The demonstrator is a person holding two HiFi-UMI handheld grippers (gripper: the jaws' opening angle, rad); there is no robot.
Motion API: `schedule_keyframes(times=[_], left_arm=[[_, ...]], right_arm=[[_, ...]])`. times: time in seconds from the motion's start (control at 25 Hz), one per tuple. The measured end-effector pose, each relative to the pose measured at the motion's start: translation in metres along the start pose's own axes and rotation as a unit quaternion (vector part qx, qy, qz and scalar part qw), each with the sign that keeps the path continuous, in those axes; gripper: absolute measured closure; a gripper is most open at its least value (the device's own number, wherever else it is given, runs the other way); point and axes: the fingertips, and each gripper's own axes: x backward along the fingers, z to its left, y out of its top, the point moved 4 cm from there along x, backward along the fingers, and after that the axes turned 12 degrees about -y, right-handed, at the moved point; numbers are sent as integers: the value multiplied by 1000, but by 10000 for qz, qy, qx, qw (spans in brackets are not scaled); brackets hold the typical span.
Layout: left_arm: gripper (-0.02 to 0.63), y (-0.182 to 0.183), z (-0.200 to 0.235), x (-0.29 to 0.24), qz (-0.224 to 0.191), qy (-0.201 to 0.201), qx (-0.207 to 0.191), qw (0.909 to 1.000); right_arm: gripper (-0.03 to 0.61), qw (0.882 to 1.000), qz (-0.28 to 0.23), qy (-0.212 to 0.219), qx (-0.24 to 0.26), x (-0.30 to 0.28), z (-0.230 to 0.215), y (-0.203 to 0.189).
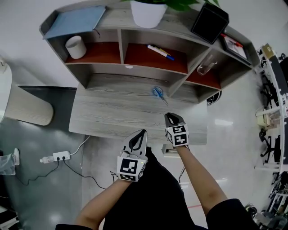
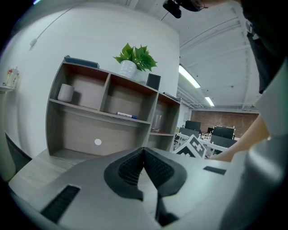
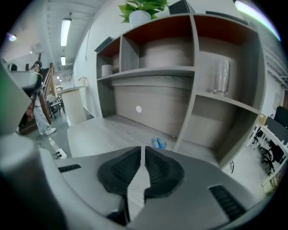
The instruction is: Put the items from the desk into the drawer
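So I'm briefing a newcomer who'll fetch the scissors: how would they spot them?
Start at the grey wooden desk with the shelf unit at its back. The scissors lie flat on the desktop, before the shelves, below the compartment holding a marker. Only they have looped blue handles and lie off the shelves.

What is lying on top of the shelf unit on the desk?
On top: a blue folder at left, a white plant pot, a black box, a flat item at right. Anything under the folder is covered.
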Motion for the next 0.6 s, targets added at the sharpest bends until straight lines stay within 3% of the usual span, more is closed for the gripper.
schedule_keyframes(times=[0.24, 0.4, 0.6], left_arm=[[609, -5, 14, -17, 129, 260, 114, 9995], [609, -12, 22, -23, 212, 491, 175, 9984], [609, -7, 29, -33, 235, 576, 92, 9980]], right_arm=[[549, 9985, 506, 195, 95, -63, -15, -16], [489, 9949, 887, 399, 258, -97, -19, -26], [483, 9913, 1168, 408, 450, -128, -27, -35]])
